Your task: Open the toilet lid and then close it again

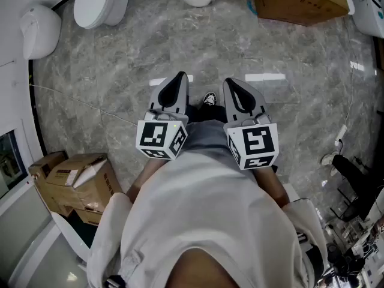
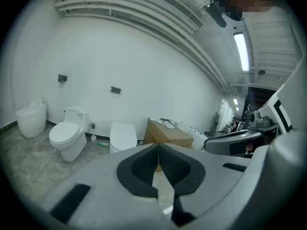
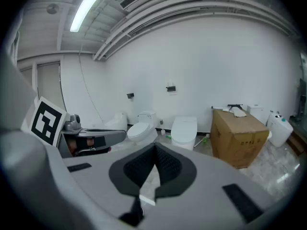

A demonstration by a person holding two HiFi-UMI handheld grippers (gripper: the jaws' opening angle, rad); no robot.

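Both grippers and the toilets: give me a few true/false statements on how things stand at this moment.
1. The left gripper is shut and empty. True.
2. The right gripper clamps a toilet lid. False: it is shut on nothing, and the toilets stand apart from it, by the wall.
3. The toilet with a tank has its lid down. True.
4. The cardboard box stands left of that toilet. False: it stands to the right, past the squarish toilet.
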